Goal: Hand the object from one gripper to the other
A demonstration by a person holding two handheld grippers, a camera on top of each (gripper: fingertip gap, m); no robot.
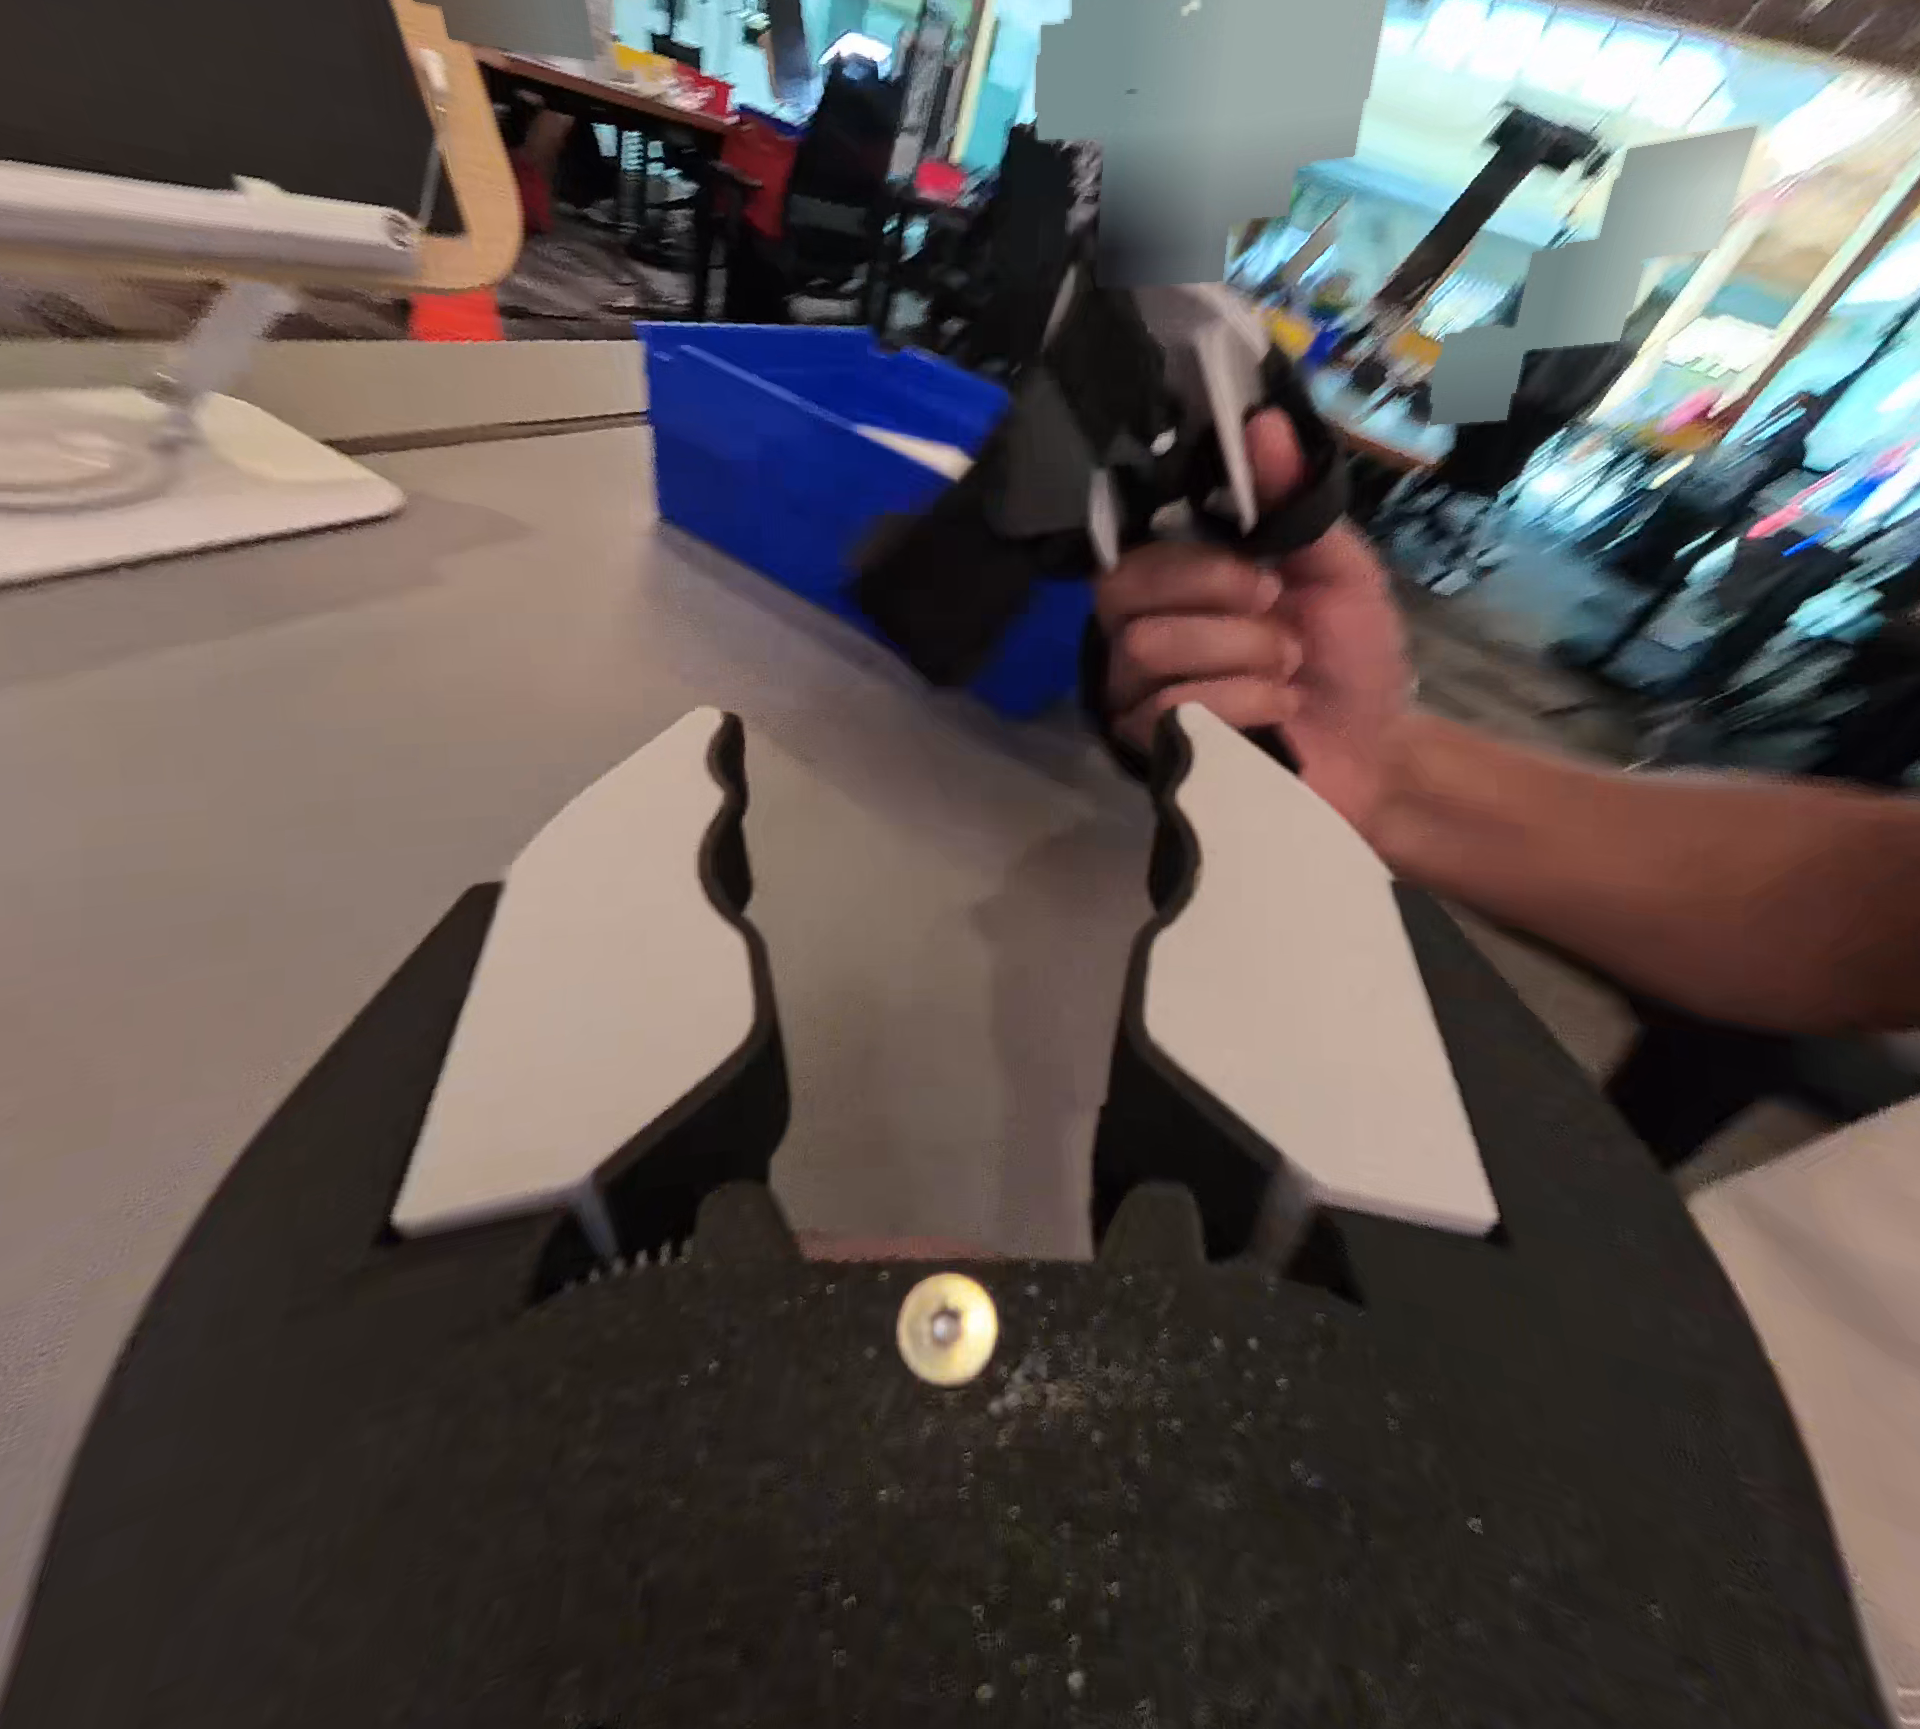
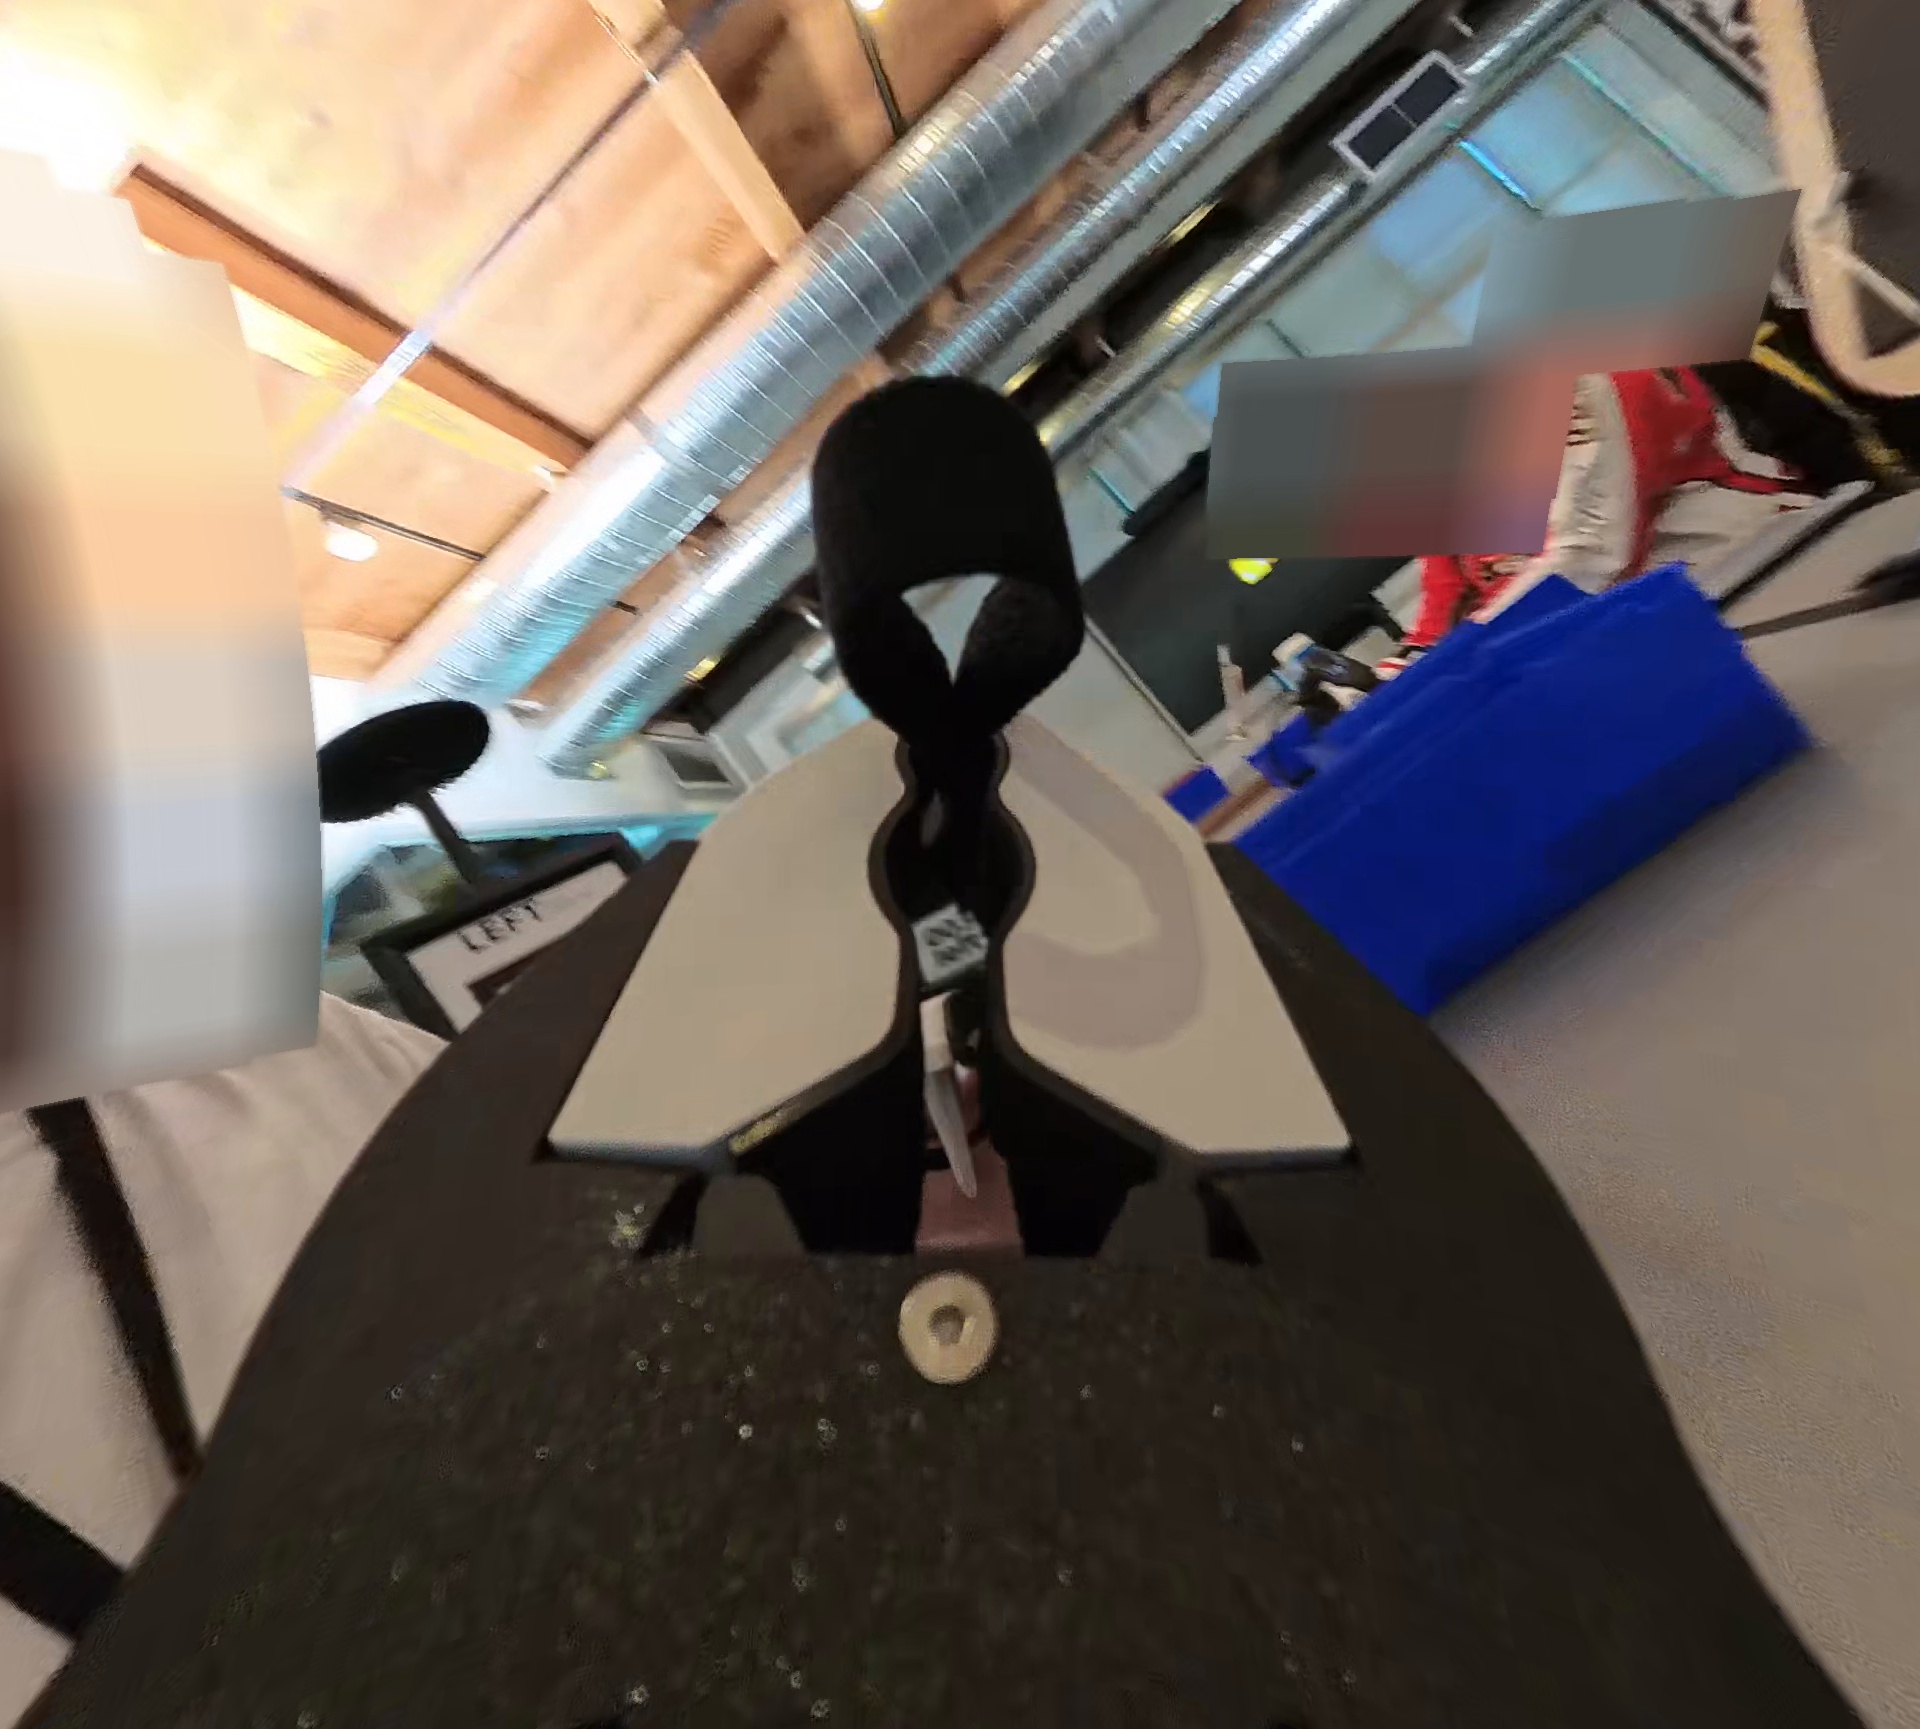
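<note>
We see the right gripper (image 2: 951, 780) raised off the bench (image 1: 312, 744), its jaws closed tight on a black strap loop (image 2: 940, 536) that sticks up past the fingertips. The left gripper (image 1: 948, 739) hangs above the bench with jaws wide apart and empty, a blue bin (image 1: 790, 432) beyond it near the far edge.

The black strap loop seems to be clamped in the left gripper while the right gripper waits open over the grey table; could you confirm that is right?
Not quite: the grippers are swapped. The right wrist view shows the right gripper shut on the black strap loop, and the left wrist view shows the left gripper open and empty over the grey table.
</note>
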